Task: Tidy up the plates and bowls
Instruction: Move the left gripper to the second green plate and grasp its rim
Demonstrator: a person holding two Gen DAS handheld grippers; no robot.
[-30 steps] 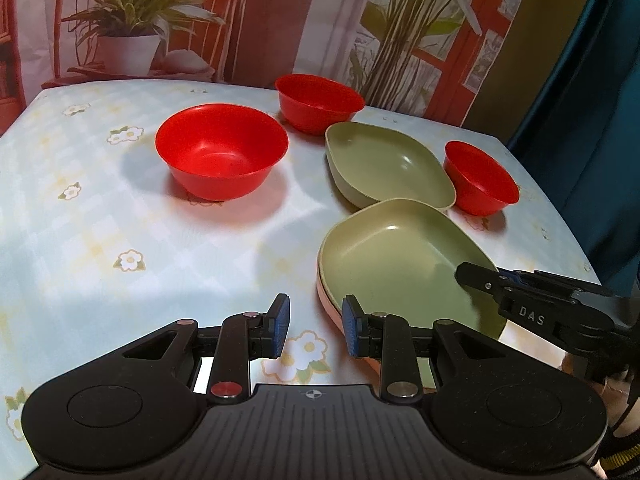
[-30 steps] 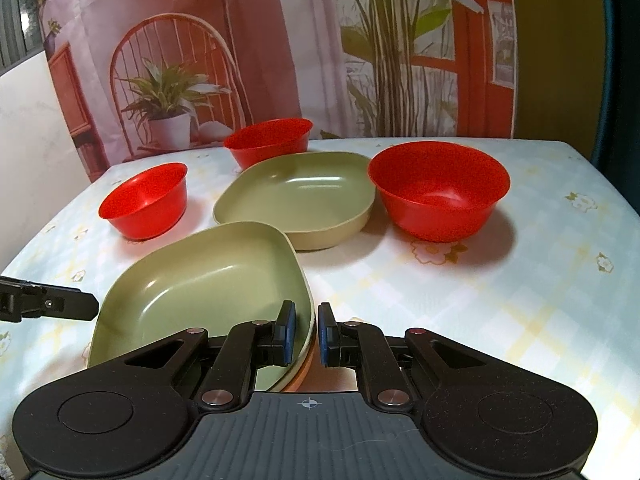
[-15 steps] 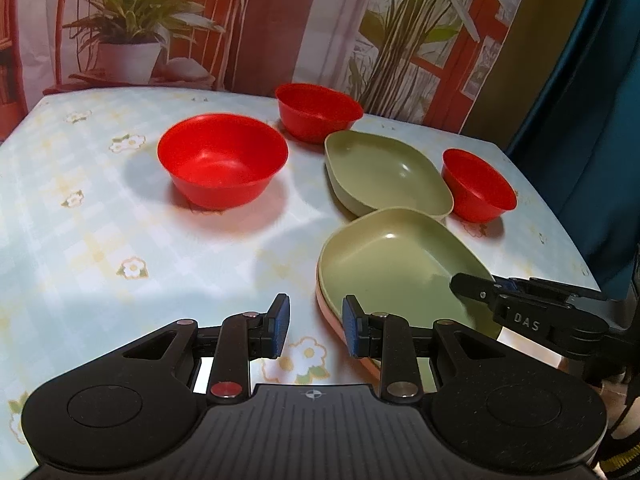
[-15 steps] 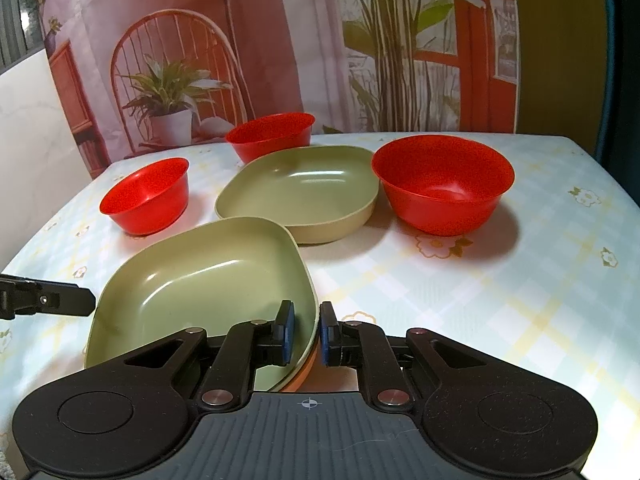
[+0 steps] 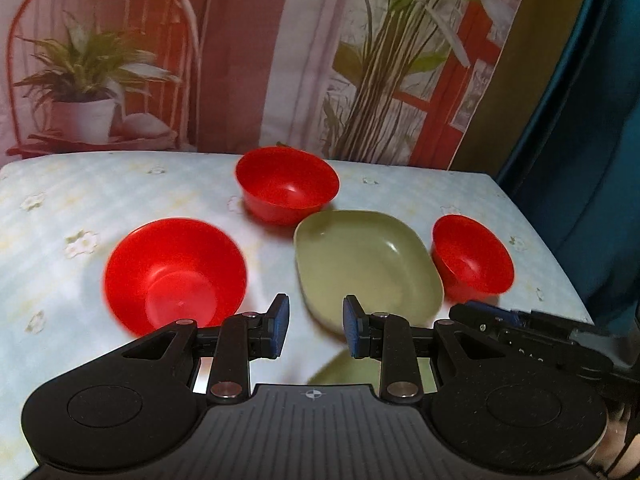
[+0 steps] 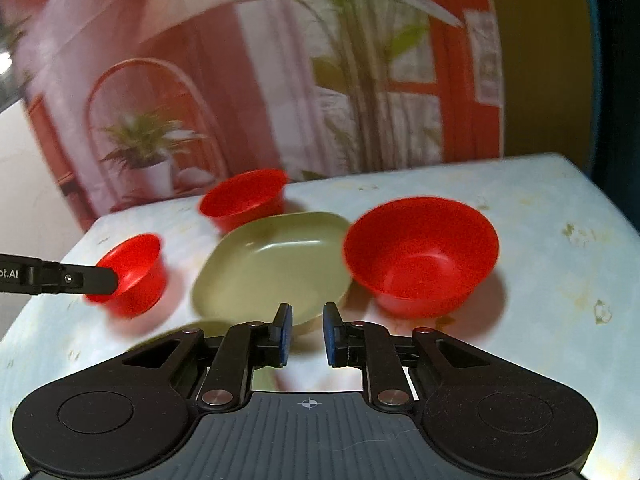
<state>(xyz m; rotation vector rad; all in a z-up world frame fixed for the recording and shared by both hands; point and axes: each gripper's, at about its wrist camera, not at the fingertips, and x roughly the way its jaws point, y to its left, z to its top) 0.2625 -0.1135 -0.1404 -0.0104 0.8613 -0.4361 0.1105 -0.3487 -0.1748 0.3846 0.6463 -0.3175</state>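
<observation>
Both grippers hung above the worktop (image 5: 72,200) with nothing in them. The left gripper (image 5: 313,327) had its jaws parted with a clear gap, and the right gripper (image 6: 307,333) had its jaws a bit narrower but also apart. A green plate (image 5: 366,266) sat in the middle of the flowery cloth, with a big red bowl (image 5: 175,274) off to one side, a small red bowl (image 5: 472,260) just beside its other edge, and a third red bowl (image 5: 286,184) right behind it, near the backdrop. A sliver of another green plate (image 5: 342,370) peeked out under the left jaws. Both views were pretty blurry, so I couldn't tell if the bowls touched the plate.
</observation>
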